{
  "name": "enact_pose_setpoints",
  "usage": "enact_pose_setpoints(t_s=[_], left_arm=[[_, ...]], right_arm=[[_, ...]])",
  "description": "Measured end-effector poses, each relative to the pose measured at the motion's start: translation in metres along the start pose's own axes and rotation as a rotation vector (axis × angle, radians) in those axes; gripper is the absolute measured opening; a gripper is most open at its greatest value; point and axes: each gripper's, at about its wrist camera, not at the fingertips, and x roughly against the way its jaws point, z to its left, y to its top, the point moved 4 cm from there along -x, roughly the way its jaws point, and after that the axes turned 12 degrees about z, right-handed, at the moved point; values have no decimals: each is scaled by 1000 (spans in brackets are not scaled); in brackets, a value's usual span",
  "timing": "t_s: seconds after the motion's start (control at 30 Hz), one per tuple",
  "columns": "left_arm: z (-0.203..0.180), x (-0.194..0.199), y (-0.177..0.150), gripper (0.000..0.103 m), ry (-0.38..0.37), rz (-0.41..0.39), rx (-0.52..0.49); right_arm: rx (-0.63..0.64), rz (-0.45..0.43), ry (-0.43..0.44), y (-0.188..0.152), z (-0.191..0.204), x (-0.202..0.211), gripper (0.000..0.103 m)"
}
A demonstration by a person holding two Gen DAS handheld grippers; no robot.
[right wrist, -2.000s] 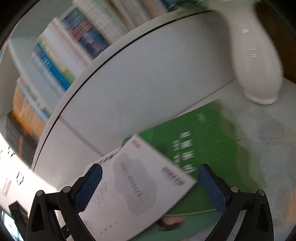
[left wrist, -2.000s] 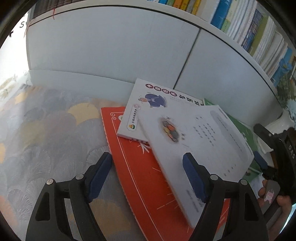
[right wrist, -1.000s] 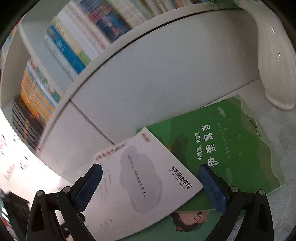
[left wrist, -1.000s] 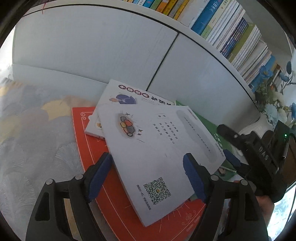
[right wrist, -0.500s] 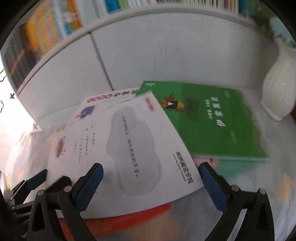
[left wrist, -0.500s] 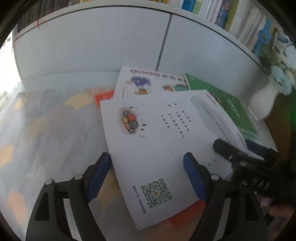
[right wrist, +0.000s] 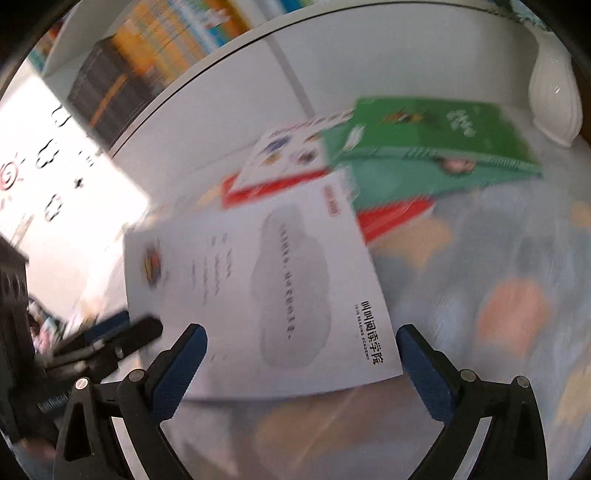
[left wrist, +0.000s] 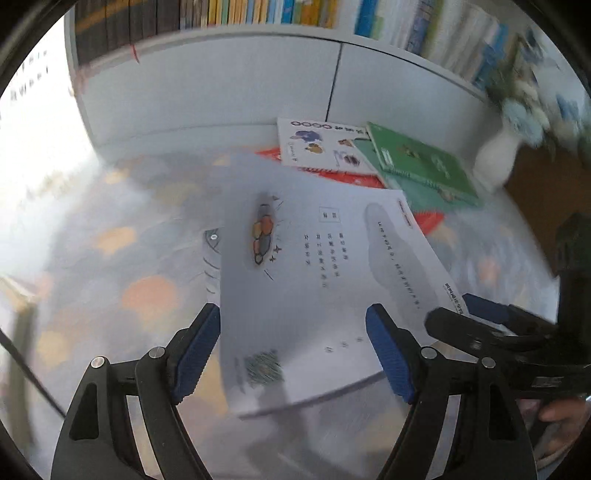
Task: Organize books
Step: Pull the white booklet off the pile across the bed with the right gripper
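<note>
A surface covered by a grey cloth patterned with orange and pale scallops is seen below a white cabinet front. A flat red book is laid directly on it, and a white ribbed vase is stood at its far right.

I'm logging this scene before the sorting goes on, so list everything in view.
white book: 1, white with a grey cloud, raised over the tablecloth
green books: apparently 2, green, stacked at the pile's right
picture book: 1, white with cartoons, in the pile, left of the green ones
red book: 1, red, pile's bottom
vase: 1, white, right of the pile
shelved books: many, mixed colours, above the cabinet
cabinet: 1, white, behind the pile
tablecloth: 1, grey with orange patches
left gripper, right gripper: black, blue pads, white book between the fingers, grip unclear
hand: 1, on the right gripper's handle
</note>
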Motion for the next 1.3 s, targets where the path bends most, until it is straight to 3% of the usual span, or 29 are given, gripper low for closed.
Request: enact_pose_setpoints(t_s=[0.07, 0.2, 0.27, 0.37, 0.5, 0.6, 0.63, 0.7, 0.8, 0.87, 1.0, 1.07, 1.2, 1.3], left_arm=[[6, 11, -16, 78, 19, 6, -2], [24, 21, -65, 77, -12, 110, 0], [38, 22, -92, 77, -12, 168, 11], [54, 25, -128, 77, -109, 276, 95], [57, 28, -174, 77, -240, 381, 173], [43, 28, -193, 76, -338, 451, 163], [35, 34, -196, 76, -365, 449, 123], [31, 52, -192, 76, -268, 373, 37], [49, 78, -172, 78, -130, 220, -22], [63, 80, -161, 80, -72, 168, -50], [85, 48, -138, 81, 5, 145, -151], [97, 31, -133, 80, -19, 171, -149], [106, 6, -138, 80, -147, 240, -100], [93, 4, -146, 81, -132, 208, -186]], right_arm=[[-23, 27, 95, -18, 14, 0, 103], [-43, 129, 64, -55, 28, -13, 103], [-53, 137, 93, -69, 33, -9, 103], [-82, 141, 120, -76, 37, -6, 103], [-46, 136, 76, -71, 41, -12, 103], [-20, 87, 115, -61, 47, -14, 103], [-18, 84, 154, -54, 49, -17, 102], [-37, 110, 197, -48, 56, -23, 102], [42, 110, -13, -58, 69, -19, 102], [117, 118, -153, -75, 74, -11, 102], [95, 179, -213, -124, 78, -9, 102], [49, 205, -228, -153, 81, -11, 102], [44, 181, -342, -191, 94, -12, 103], [29, 153, -373, -197, 103, -16, 103]])
